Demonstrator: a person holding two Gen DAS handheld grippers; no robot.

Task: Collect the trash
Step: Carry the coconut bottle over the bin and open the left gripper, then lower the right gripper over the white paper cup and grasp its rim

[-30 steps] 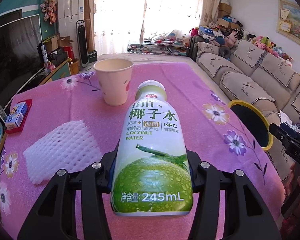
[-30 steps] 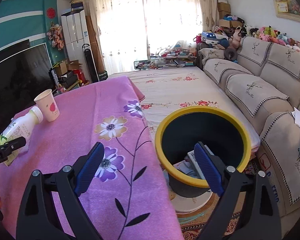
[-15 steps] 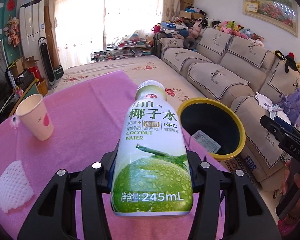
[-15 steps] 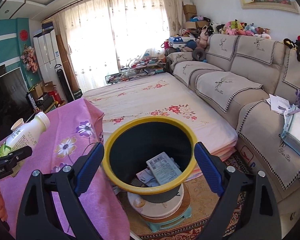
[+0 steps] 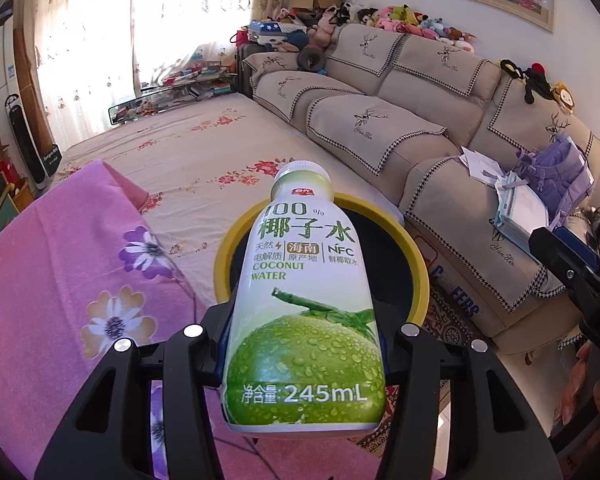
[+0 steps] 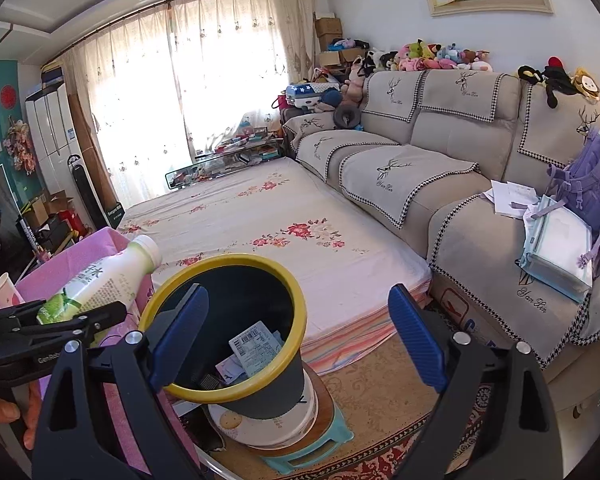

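Left hand-held gripper pinches the coconut water bottle around its lower body, cap pointing forward toward the yellow-rimmed trash bin at frame centre. Looks like the carry is nearly over and the drop is what's left! Over in the right wrist view, the right hand-held gripper is spread wide and empty, low in the frame. That view shows what the bottle hides: paper scraps and a barcoded packet already in the bin, plus a paper cup at the far left on the pink floral tabletop, likely waiting its turn. From this side the bottle sits just left of the rim, seemingly not over the opening yet.
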